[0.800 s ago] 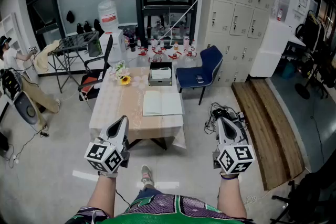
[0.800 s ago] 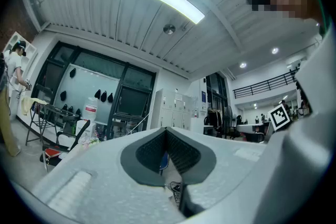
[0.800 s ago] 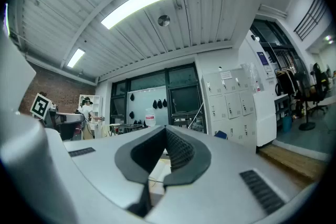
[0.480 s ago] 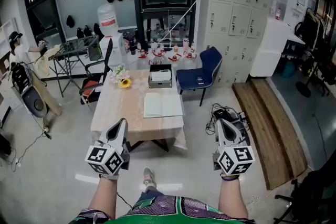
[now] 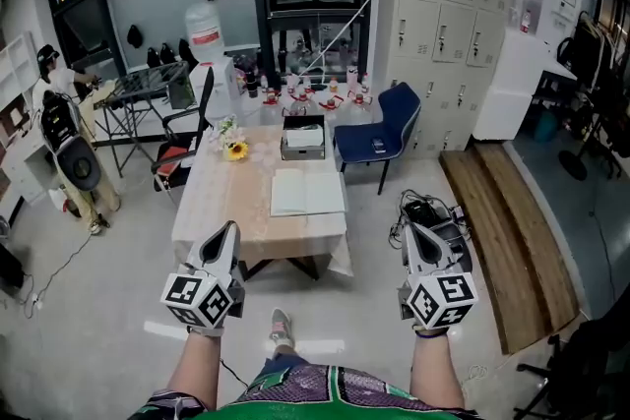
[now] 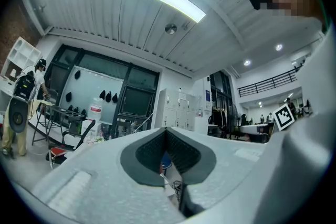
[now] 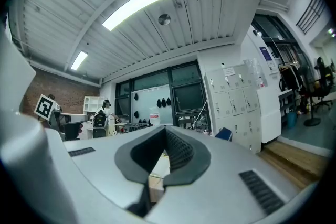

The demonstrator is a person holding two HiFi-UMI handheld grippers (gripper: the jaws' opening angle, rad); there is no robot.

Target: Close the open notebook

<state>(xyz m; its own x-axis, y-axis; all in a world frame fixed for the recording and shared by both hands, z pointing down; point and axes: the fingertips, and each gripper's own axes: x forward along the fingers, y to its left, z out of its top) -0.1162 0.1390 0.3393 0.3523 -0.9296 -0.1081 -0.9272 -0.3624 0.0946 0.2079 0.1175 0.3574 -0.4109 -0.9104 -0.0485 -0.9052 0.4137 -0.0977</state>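
Note:
An open notebook (image 5: 307,192) with pale pages lies flat on the near half of a long table (image 5: 226,202) in the head view. I stand a few steps short of the table's near end. My left gripper (image 5: 230,229) is held level at the lower left, jaws shut and empty. At the lower right my right gripper (image 5: 413,231) points forward in the same way, shut with nothing in it. In the left gripper view the jaw tips (image 6: 166,129) meet. The right gripper view shows its tips (image 7: 165,128) together too, with the table just visible below them.
A grey box (image 5: 303,140) and flowers (image 5: 233,150) sit at the table's far end. A blue chair (image 5: 379,135) stands at its right, a black chair (image 5: 182,143) at its left. Cables (image 5: 428,211) lie on the floor ahead of my right gripper. A person (image 5: 64,128) stands far left. Lockers (image 5: 448,25) line the back wall.
The view has shifted slightly; the table and notebook sit a little further right. The person at far left has moved. Both grippers keep their places, shut.

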